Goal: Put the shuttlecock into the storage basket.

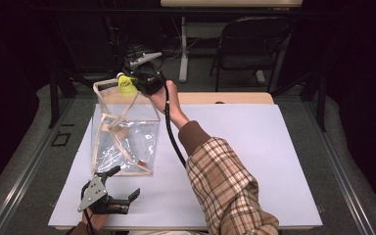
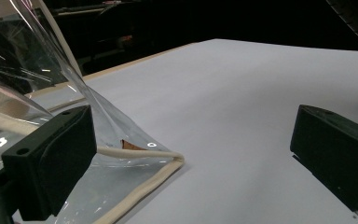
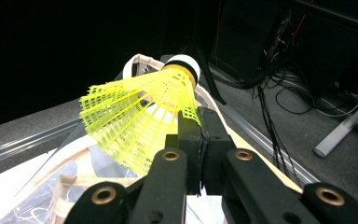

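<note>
Yellow mesh-skirted shuttlecock (image 3: 135,119) with white-banded cork tip, pinched in right hand-held gripper (image 3: 196,122), left hand-held gripper (image 2: 191,154) wide

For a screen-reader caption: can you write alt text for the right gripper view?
The right gripper, jaws shut, pinches the skirt of a yellow shuttlecock above the open rim of a clear bag with cream edging. Dark floor and cables lie beyond.

Clear bag (image 1: 125,132) blocks the left; white table (image 1: 254,161) right of it lies open
</note>
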Demonstrator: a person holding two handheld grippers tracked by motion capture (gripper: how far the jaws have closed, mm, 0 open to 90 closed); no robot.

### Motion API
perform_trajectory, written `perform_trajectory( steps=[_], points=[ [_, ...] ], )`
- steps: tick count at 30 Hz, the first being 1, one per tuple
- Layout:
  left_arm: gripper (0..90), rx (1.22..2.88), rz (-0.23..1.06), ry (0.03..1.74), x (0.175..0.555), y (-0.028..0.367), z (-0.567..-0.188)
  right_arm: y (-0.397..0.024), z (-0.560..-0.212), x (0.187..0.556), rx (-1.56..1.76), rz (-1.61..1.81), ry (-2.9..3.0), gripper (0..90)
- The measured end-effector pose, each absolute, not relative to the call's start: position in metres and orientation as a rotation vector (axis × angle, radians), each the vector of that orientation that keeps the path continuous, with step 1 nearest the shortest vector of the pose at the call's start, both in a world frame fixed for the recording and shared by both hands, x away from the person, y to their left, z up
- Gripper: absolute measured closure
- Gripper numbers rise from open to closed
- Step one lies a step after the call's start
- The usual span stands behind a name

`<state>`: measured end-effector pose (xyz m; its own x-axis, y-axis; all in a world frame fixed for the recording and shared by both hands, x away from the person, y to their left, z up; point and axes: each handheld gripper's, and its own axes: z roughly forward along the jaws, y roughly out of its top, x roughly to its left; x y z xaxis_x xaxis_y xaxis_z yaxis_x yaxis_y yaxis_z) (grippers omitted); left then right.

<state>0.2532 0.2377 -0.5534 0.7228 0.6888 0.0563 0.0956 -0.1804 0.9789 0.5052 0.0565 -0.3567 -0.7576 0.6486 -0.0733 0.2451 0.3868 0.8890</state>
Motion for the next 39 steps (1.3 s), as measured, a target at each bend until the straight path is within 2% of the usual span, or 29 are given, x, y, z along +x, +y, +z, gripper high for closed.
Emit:
perform_trajectory(
  steps=[18,21,26,30,39],
  points=[
    [0.3,1.687,0.596,0.624,0.253,0.239,-0.553,0.068,-0.366,0.509,0.788,1.279,2.282,88.2],
    [0.4,1.689,0.596,0.624,0.253,0.239,-0.553,0.068,-0.369,0.510,0.798,1.284,2.291,82.6],
    [0.3,1.687,0.594,0.625,0.253,0.239,-0.553,0.063,-0.367,0.507,0.789,1.317,2.286,69.7],
    [0.3,1.689,0.596,0.624,0.253,0.239,-0.553,0.055,-0.366,0.506,0.795,1.306,2.295,55.7],
    [0.3,1.692,0.598,0.624,0.253,0.239,-0.553,0.033,-0.361,0.498,0.789,1.353,2.320,34.4]
  ],
)
